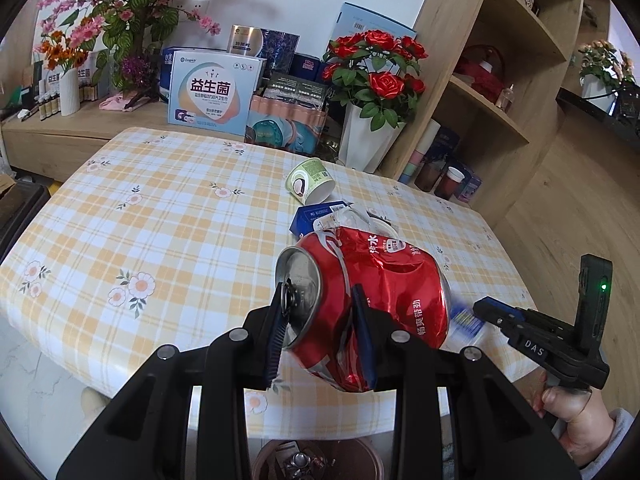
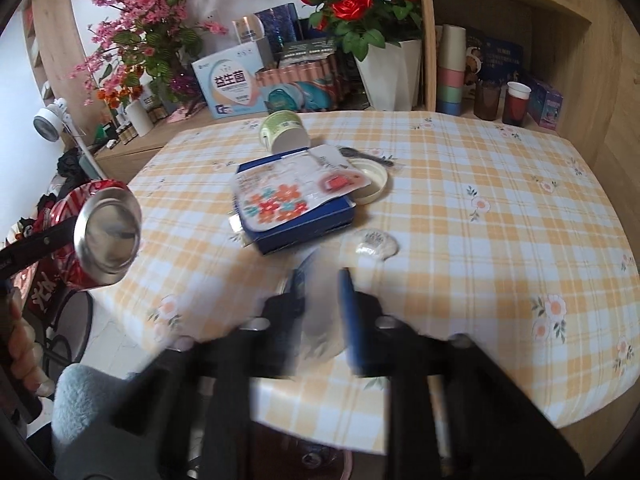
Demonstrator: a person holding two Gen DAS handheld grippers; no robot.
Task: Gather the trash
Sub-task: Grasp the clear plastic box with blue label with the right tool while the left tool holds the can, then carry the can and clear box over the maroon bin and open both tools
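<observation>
My left gripper (image 1: 320, 320) is shut on a crushed red soda can (image 1: 372, 300) and holds it above the table's near edge; the can also shows in the right wrist view (image 2: 104, 232). My right gripper (image 2: 322, 300) is blurred and seems shut on a pale wrapper (image 2: 320, 320); it shows in the left wrist view (image 1: 480, 312) with a blue-white scrap. On the checked tablecloth (image 2: 480, 200) lie a green paper cup (image 2: 284, 132) on its side, a blue box (image 2: 304, 220) under a flowered wrapper (image 2: 288, 192), a round lid (image 2: 372, 180) and a crumpled clear film (image 2: 376, 244).
A brown bin (image 1: 316, 460) with trash stands on the floor below the table's near edge. Flower pots, boxes and a wooden shelf (image 1: 500, 80) with cups stand behind the table. A black stool (image 1: 20, 208) is at the left.
</observation>
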